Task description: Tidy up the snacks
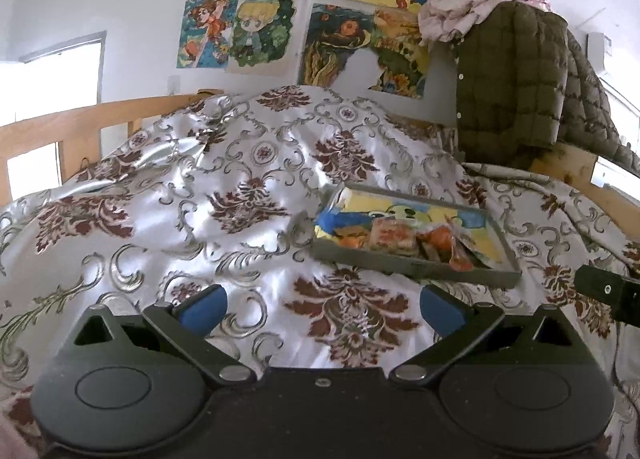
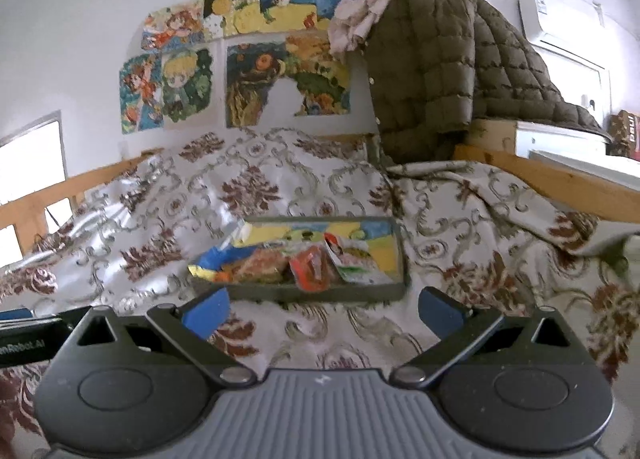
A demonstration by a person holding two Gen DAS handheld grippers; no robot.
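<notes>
A shallow grey tray (image 1: 416, 268) with a cartoon-printed bottom lies on the patterned bedspread (image 1: 240, 195). Several snack packets are piled in it, among them an orange packet (image 1: 436, 243) and a blue wrapper (image 1: 340, 219). My left gripper (image 1: 322, 305) is open and empty, low over the bedspread, in front and to the left of the tray. In the right wrist view the tray (image 2: 320, 293) sits just ahead of my right gripper (image 2: 322, 309), which is open and empty. An orange packet (image 2: 312, 269) and a green-white packet (image 2: 356, 263) lie near the tray's front.
A wooden bed rail (image 1: 72, 127) runs along the left and another rail (image 2: 560, 179) along the right. A quilted olive jacket (image 1: 516, 87) hangs at the back right. Drawings (image 1: 320, 19) cover the wall. The other gripper's body (image 1: 608, 293) shows at the right edge.
</notes>
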